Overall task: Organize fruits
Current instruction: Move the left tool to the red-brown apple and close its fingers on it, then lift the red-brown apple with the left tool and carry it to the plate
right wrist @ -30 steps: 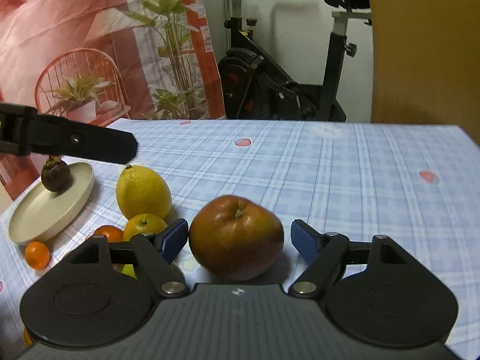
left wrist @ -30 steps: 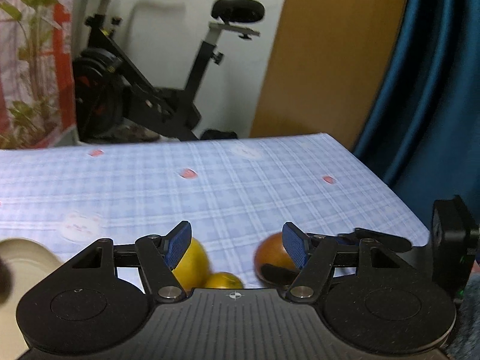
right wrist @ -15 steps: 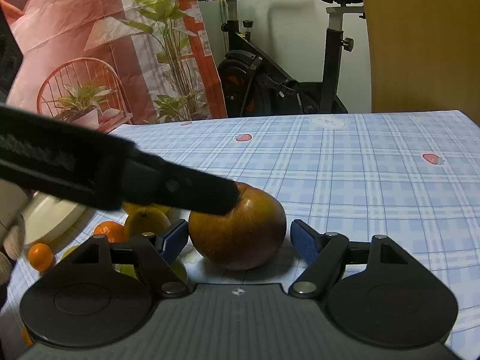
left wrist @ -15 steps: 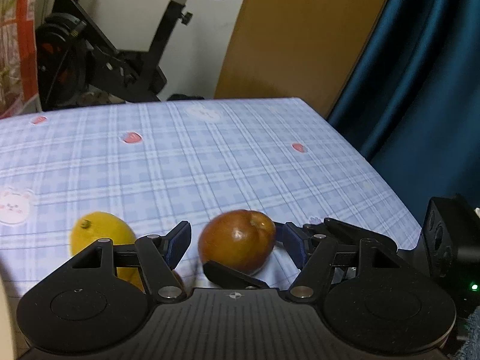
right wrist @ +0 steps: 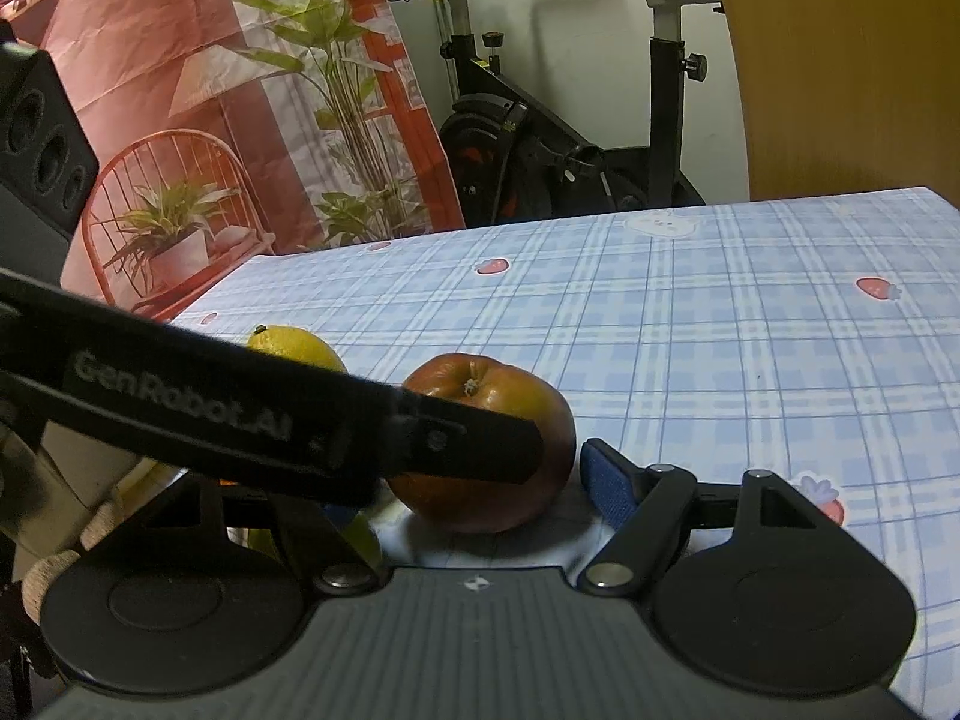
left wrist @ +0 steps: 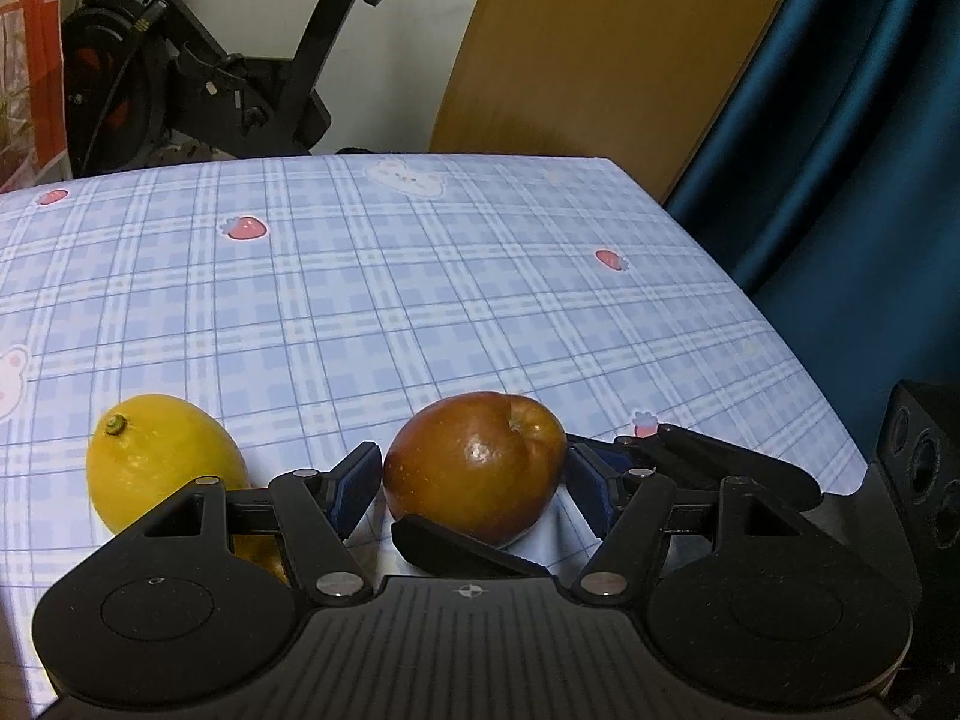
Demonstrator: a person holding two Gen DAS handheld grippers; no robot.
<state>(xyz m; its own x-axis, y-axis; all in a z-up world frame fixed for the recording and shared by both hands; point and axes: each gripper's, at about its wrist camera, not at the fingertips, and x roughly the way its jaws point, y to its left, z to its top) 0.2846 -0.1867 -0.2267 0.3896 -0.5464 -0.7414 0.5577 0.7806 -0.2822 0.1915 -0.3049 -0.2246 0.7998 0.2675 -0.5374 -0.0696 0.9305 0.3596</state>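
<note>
Resting on the desk (left wrist: 480, 276), which has a blue checked cloth, a red-brown apple (left wrist: 477, 465) sits between the blue pads of both grippers at once. The left gripper (left wrist: 474, 483) has its pads on either side of the apple, very near its skin, but I cannot tell if they press on it. The right gripper (right wrist: 480, 483) is also half wide around the same apple (right wrist: 486, 450); its right pad (right wrist: 609, 489) stands just beside the fruit with a small gap, and its left pad is hidden behind a black finger of the left gripper, which crosses the right wrist view in front of the apple. A yellow lemon (left wrist: 162, 468) lies on the cloth just to the left of the apple.
</note>
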